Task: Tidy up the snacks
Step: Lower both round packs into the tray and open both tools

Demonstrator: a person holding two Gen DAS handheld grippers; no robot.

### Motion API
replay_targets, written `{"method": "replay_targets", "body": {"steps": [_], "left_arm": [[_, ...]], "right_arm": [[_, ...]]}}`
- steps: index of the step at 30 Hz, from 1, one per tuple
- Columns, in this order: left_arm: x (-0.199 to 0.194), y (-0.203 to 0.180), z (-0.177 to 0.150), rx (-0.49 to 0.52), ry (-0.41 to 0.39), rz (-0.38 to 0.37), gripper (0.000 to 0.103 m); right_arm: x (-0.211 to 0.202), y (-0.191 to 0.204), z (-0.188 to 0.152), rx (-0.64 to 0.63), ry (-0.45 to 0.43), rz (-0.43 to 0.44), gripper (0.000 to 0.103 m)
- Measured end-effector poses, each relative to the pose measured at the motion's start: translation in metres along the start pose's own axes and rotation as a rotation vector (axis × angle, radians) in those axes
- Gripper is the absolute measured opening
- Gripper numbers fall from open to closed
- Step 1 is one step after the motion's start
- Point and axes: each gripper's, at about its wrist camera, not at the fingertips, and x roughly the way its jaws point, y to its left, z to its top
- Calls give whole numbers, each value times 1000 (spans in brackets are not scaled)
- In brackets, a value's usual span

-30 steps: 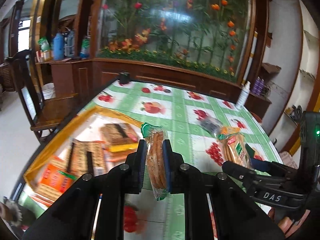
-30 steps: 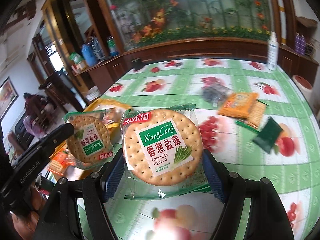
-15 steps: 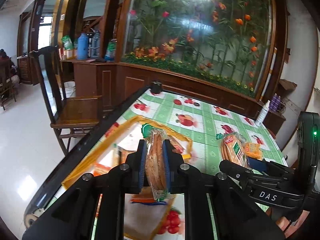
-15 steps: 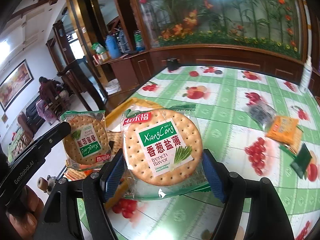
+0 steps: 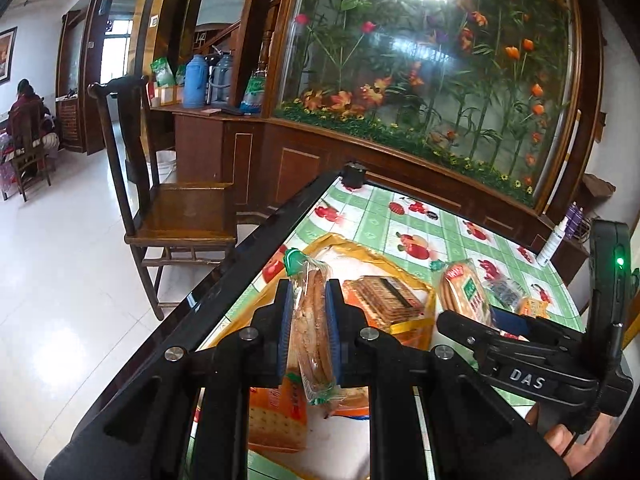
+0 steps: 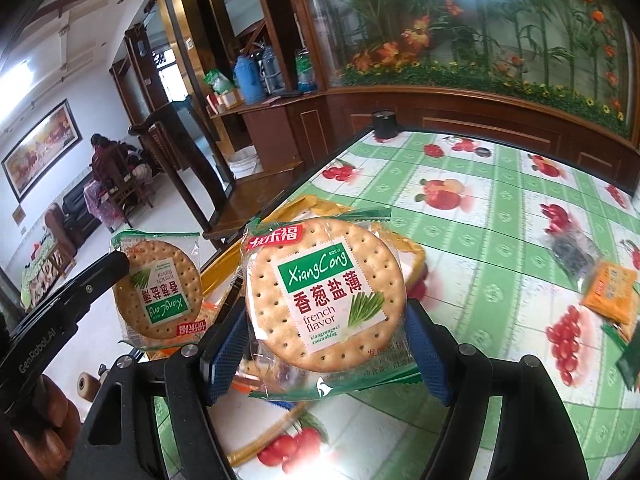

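Note:
My left gripper (image 5: 308,332) is shut on a round cracker pack (image 5: 314,320), held edge-on above a yellow-rimmed tray (image 5: 340,242). The tray holds other cracker packs (image 5: 384,298). My right gripper (image 6: 326,344) is shut on a second round cracker pack (image 6: 324,296) with a green XiangCong label, held flat above the tray's near side (image 6: 416,256). The left-held pack also shows in the right wrist view (image 6: 158,288), and the right-held pack in the left wrist view (image 5: 466,292).
The table has a green fruit-print cloth (image 6: 500,216). An orange pack (image 6: 610,288), a dark pack (image 6: 572,256) and a green packet lie at the right. A wooden chair (image 5: 176,208) stands off the table's left edge. A white bottle (image 5: 552,240) stands far right.
Both grippers have swung left with their cracker packs, from over the table's middle to over the tray at its left edge. Both holds are unchanged.

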Motion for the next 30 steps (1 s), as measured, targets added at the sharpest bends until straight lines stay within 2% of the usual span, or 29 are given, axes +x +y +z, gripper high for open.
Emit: {"method": "replay_targets", "body": {"steps": [7, 13, 24, 26, 30], "left_arm": [[26, 11, -4, -38, 74, -34, 14], [44, 13, -12, -46, 127, -33, 14], [51, 10, -15, -14, 162, 20, 14], [55, 7, -17, 1, 173, 51, 20], [55, 6, -20, -3, 189, 47, 40]], "right_arm": [[54, 15, 15, -30, 60, 14, 76], [96, 24, 25, -61, 99, 9, 76], [138, 24, 47, -97, 160, -14, 76], [144, 28, 47, -131, 173, -39, 78], [145, 33, 45, -159, 173, -65, 79]]}}
